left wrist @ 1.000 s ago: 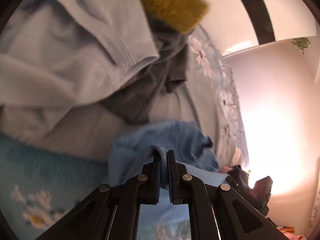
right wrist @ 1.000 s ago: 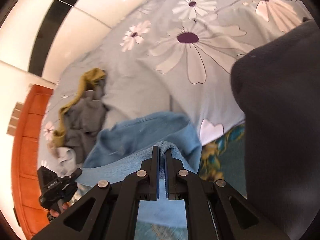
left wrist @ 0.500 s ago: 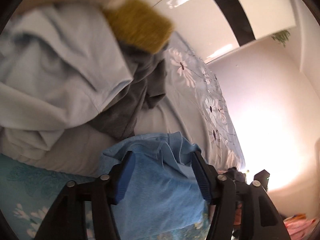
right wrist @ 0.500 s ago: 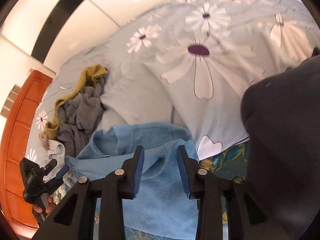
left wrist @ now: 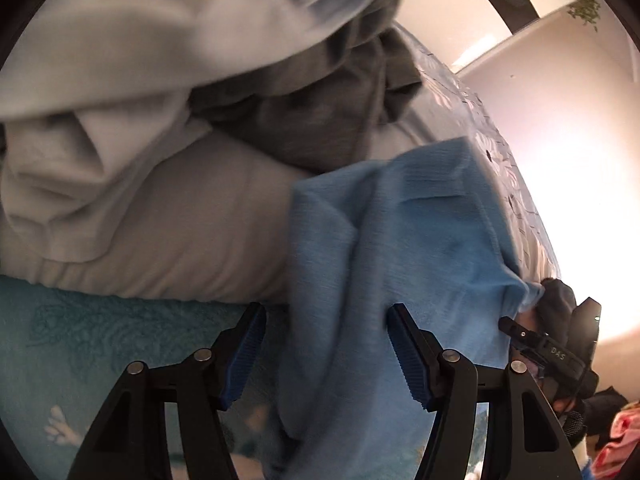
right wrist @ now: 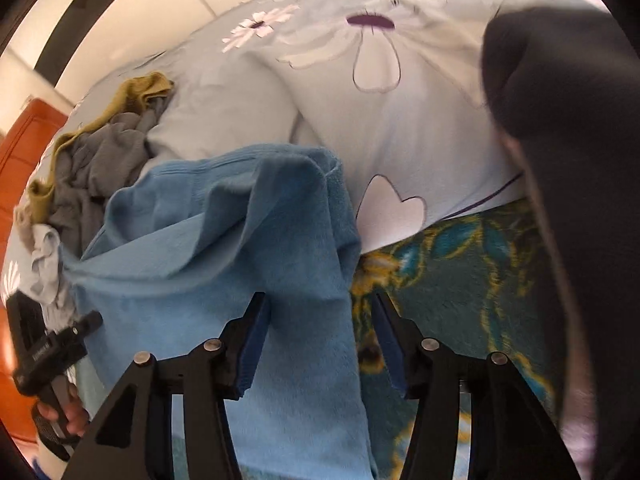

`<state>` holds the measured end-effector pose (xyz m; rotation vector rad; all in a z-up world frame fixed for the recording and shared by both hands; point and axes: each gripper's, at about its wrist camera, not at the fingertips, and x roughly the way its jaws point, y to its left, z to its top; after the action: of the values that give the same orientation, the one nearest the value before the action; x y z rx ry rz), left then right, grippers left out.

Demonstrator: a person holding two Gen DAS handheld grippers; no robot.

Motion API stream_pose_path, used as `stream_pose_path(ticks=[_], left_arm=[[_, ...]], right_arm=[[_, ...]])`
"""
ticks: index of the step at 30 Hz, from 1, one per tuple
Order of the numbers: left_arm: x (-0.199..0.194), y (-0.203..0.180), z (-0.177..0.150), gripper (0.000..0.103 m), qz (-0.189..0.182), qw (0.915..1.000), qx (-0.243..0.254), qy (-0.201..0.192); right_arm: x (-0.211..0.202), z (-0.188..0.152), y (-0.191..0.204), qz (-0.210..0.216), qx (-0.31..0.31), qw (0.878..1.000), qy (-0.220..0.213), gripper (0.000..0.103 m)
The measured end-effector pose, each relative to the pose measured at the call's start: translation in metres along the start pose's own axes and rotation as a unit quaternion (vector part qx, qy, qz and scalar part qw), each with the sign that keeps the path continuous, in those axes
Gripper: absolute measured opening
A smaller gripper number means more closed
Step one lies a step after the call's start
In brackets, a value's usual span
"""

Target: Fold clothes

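A light blue garment (left wrist: 400, 248) lies draped over the bed's edge, partly folded on itself. My left gripper (left wrist: 325, 350) stands open, its blue pads on either side of the cloth's lower part without pinching it. In the right wrist view the same blue garment (right wrist: 224, 256) spreads out in front, and my right gripper (right wrist: 320, 340) is open over its right edge. The other gripper (right wrist: 48, 352) shows at the far left, held in a hand.
A heap of clothes lies on the bed: pale grey-blue fabric (left wrist: 132, 60), a dark grey garment (right wrist: 100, 160) and a mustard one (right wrist: 132, 92). The flowered bedcover (right wrist: 360, 80) stretches behind. A dark sleeve (right wrist: 568, 160) fills the right. A teal patterned blanket (right wrist: 460, 272) covers the near edge.
Both grippers were shut on the blue garment a second ago; they opened and let it go. The garment now lies loose over the bed's edge, and both cameras have drawn closer.
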<state>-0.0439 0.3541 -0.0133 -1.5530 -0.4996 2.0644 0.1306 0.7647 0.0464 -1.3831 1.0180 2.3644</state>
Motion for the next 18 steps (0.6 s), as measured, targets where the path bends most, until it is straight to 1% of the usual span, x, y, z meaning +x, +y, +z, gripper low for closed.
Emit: stream_pose_path(ticks=[2,5,6,7,8,9,10,11,12,13,16,18], left_arm=[[0.003,0.006,-0.001,0.067,-0.026,0.9996,-0.008,0.003],[0.005,0.008,-0.003,0.065,-0.055,0.9985,-0.002,0.005],[0.006,0.009,-0.004,0.063,-0.064,0.9979,-0.001,0.007],[0.006,0.010,-0.005,0.054,-0.071,0.9975,-0.006,0.007],[0.006,0.012,-0.006,0.049,-0.077,0.9969,-0.010,0.007],[0.006,0.014,-0.008,0.043,-0.083,0.9964,-0.014,0.007],[0.001,0.012,-0.009,0.033,-0.085,0.9962,-0.016,0.005],[-0.004,0.011,-0.011,0.027,-0.087,0.9960,-0.018,0.004],[-0.010,0.010,-0.013,0.019,-0.089,0.9958,-0.020,0.002],[-0.015,0.008,-0.015,0.016,-0.091,0.9956,-0.022,0.001],[-0.030,0.004,-0.021,0.014,-0.097,0.9949,-0.028,-0.004],[-0.042,0.001,-0.025,0.014,-0.100,0.9945,-0.031,-0.007]], right_arm=[[0.007,0.004,-0.007,0.011,0.018,1.000,-0.003,0.057],[0.009,0.004,-0.010,0.025,0.029,0.999,-0.009,0.057],[0.009,0.003,-0.010,0.031,0.029,0.999,-0.008,0.057],[0.008,0.002,-0.009,0.039,0.028,0.999,-0.006,0.056],[0.007,0.000,-0.008,0.048,0.029,0.998,-0.002,0.048],[0.007,-0.001,-0.007,0.057,0.029,0.998,0.002,0.034],[0.005,-0.003,-0.004,0.062,0.027,0.998,0.002,0.029],[0.001,-0.004,-0.001,0.064,0.024,0.998,0.000,0.017],[-0.002,-0.005,0.002,0.066,0.021,0.998,-0.003,0.012],[-0.007,-0.006,0.005,0.069,0.021,0.997,-0.006,0.011],[-0.029,-0.007,0.018,0.091,0.046,0.995,-0.017,0.010],[-0.048,-0.009,0.032,0.102,0.036,0.994,-0.019,0.009]])
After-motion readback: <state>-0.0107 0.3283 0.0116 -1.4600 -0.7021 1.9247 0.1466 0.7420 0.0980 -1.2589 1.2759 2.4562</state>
